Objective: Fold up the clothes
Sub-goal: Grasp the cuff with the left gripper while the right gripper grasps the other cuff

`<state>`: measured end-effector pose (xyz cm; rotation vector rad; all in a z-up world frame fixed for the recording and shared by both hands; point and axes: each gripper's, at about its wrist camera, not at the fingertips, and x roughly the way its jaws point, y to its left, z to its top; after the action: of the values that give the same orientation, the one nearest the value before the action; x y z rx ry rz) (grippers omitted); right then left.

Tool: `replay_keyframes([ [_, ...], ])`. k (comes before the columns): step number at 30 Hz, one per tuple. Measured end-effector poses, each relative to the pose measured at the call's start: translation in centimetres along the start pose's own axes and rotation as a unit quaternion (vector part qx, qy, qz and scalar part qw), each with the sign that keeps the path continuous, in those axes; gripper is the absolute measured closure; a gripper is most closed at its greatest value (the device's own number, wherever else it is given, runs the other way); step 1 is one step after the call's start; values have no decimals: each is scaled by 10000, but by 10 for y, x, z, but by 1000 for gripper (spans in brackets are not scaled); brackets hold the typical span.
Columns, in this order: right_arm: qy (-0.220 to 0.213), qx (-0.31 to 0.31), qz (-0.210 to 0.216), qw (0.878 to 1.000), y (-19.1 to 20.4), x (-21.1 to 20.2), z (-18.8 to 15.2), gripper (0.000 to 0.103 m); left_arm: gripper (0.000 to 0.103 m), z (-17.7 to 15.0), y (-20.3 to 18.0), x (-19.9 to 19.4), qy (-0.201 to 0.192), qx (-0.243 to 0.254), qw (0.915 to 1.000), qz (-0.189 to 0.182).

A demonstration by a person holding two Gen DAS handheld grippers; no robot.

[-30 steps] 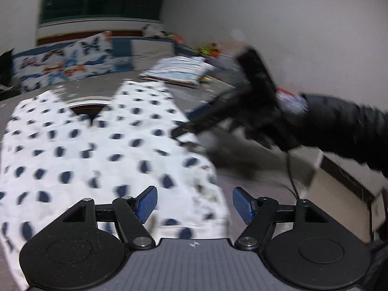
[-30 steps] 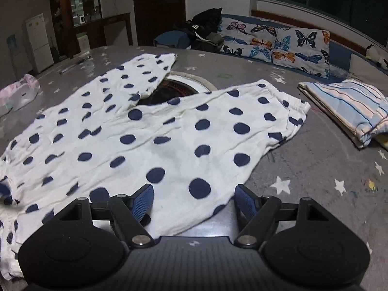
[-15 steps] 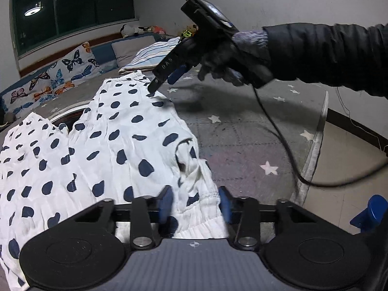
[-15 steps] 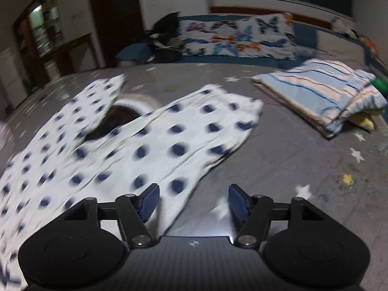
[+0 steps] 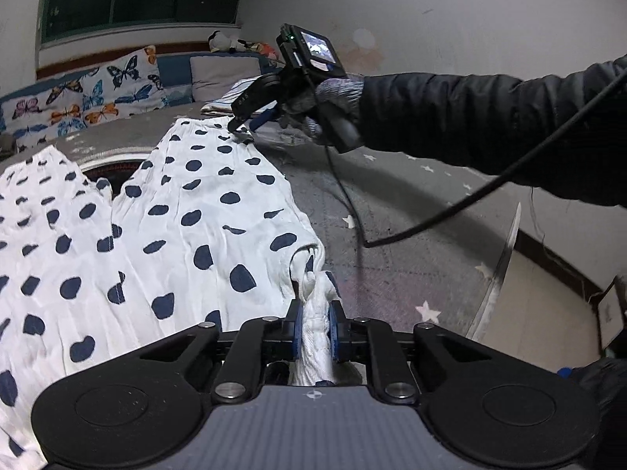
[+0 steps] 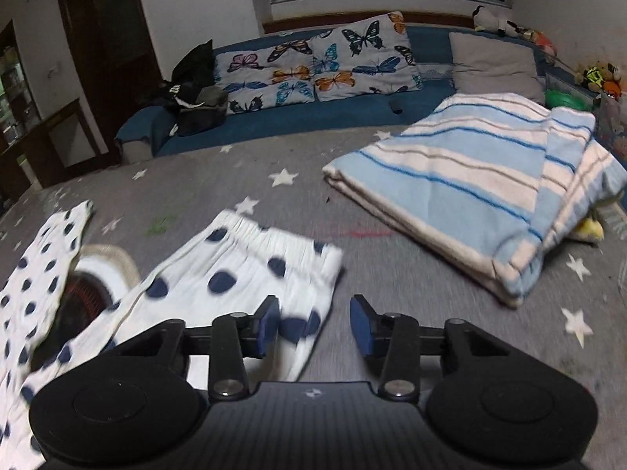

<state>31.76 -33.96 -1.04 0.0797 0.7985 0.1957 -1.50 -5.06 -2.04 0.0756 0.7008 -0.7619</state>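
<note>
So compared to half a second back, the left gripper (image 5: pixel 314 329) went from having its pads either side of the hem to being fully clamped on it, with a bunched wad of white fabric squeezed between the 2 blue pads (image 5: pixel 298 331). The right gripper (image 6: pixel 314 325) has also travelled out to the far end of the polka-dot pants (image 5: pixel 164 219) and now sits right at the elasticated cuff of 1 leg.

The pants are white with navy dots, spread flat across the grey star-print mat (image 6: pixel 392 274). From the left wrist view both legs run away from the camera, and there's a round dark thing with a pale rim (image 6: pixel 94 286) peeking out in the gap between them.

The right claw's jaws are spread apart, nothing between them. Its left pad is over the corner of the cuff, its right pad over bare mat just past the edge. It's a bit motion-blurred, so I can't tell if it's actually touching the cloth.

In the left view you can see the gloved hand (image 5: pixel 325 105) and dark sleeve (image 5: pixel 470 117) holding that right gripper (image 5: pixel 241 123), cable (image 5: pixel 450 215) dangling down.

A folded blue-and-white striped blanket (image 6: pixel 482 192) lies on the mat to the right, well apart from the pants. Butterfly cushions (image 6: pixel 313 66) are along the back.
</note>
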Motion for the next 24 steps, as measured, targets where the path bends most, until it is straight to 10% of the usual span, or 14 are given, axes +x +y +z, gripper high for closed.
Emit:
replay_keyframes([
  [10, -84, 112, -291, 9995, 4, 7, 15, 95, 91, 0, 6, -4, -117, -294, 9995, -34],
  [24, -393, 203, -281, 9986, 43, -37, 69, 97, 94, -5, 35, -54, -886, -1345, 9867, -197],
])
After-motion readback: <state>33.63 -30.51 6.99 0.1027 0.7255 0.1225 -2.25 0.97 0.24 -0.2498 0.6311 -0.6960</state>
